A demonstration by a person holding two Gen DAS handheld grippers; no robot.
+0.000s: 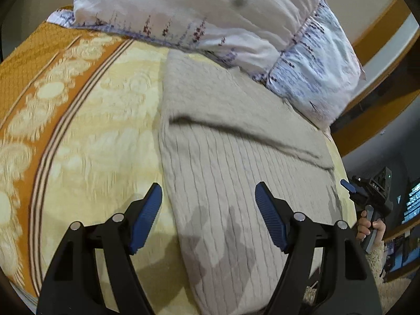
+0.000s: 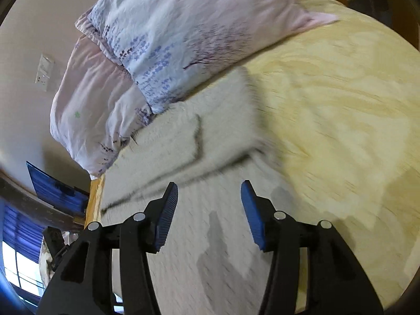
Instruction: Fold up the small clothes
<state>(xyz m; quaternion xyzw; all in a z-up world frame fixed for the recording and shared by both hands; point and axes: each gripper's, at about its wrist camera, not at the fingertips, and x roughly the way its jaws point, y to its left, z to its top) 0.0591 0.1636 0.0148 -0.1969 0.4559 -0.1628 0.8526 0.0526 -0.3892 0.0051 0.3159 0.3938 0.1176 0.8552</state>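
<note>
A beige ribbed knit garment [image 1: 236,144] lies flat on the yellow bedspread [image 1: 105,131], with a folded flap across its upper part. My left gripper [image 1: 208,191] hovers over its near left edge, open, with nothing between the blue pads. At the right edge of the left wrist view a hand holds the right gripper [image 1: 347,186] beside the bed. In the right wrist view the same garment [image 2: 210,183] is blurred, and my right gripper [image 2: 210,191] is open above it with nothing between the pads.
Two floral pillows [image 1: 210,13] lie at the head of the bed, touching the garment's far end. An orange patterned border [image 1: 31,60] runs along the bedspread's left side. A wooden bed frame [image 1: 380,26] and a blue screen [image 2: 55,189] stand past the bed's edge.
</note>
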